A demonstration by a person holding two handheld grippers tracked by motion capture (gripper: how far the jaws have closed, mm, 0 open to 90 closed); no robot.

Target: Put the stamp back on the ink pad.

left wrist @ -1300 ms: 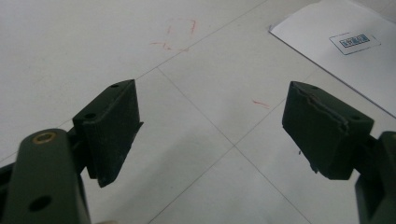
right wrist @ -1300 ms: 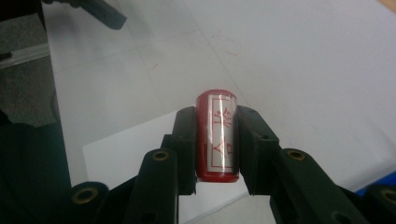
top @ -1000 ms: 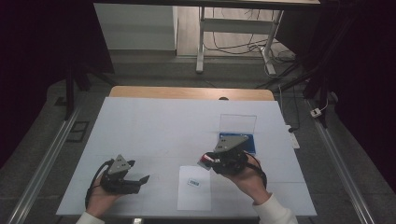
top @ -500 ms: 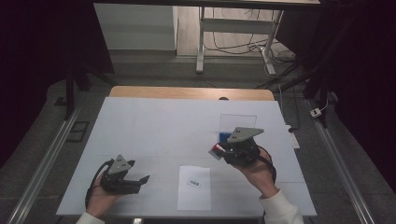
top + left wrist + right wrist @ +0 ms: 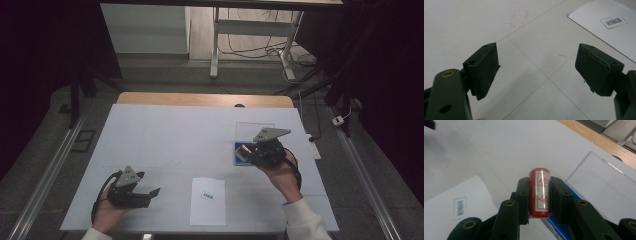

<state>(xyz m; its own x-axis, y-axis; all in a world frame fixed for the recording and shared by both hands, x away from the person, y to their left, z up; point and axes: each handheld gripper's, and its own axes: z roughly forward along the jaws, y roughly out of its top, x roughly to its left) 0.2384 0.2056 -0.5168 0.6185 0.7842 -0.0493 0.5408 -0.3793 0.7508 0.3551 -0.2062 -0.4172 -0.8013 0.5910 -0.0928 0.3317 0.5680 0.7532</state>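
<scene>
Left tool point(image 5: 150, 192): sits low on the table point(image 5: 165, 135) at the near-left, held in the left hand point(image 5: 107, 212), jaws pointing toward the paper sheet point(image 5: 208, 201). High view is too small to read the jaw gap. Left gripper view settles it: left tool point(image 5: 537, 68) is released, jaws wide apart, nothing between them, bare white table point(image 5: 461, 20) under them with faint red pen marks point(image 5: 517, 18) ahead and a corner of the paper sheet point(image 5: 604, 27) with its printed label point(image 5: 613, 21) at upper right.

Centre: the paper sheet lies flat near the front edge, label point(image 5: 207, 195) on its upper part. No tool touches it.

Right tool point(image 5: 245, 152): at the right of the table, in the right hand point(image 5: 282, 172), grey three-cornered plate point(image 5: 271, 134) on top. High view shows just a small red-and-white thing at its tip, over a blue pad point(image 5: 239, 156) that lies just in front of a clear acrylic sheet point(image 5: 255, 131). Right gripper view gives the detail: right tool point(image 5: 539, 195) is clenched on a red cylindrical stamp point(image 5: 539, 193), pads pressing both sides, stamp upright between the jaws, red characters on a white panel facing the camera. The stamp is off the table, with the blue pad point(image 5: 560, 230) edge below it and the clear acrylic sheet point(image 5: 604, 180) beyond to the right. The paper sheet point(image 5: 454, 202) is at lower left in that view.
</scene>
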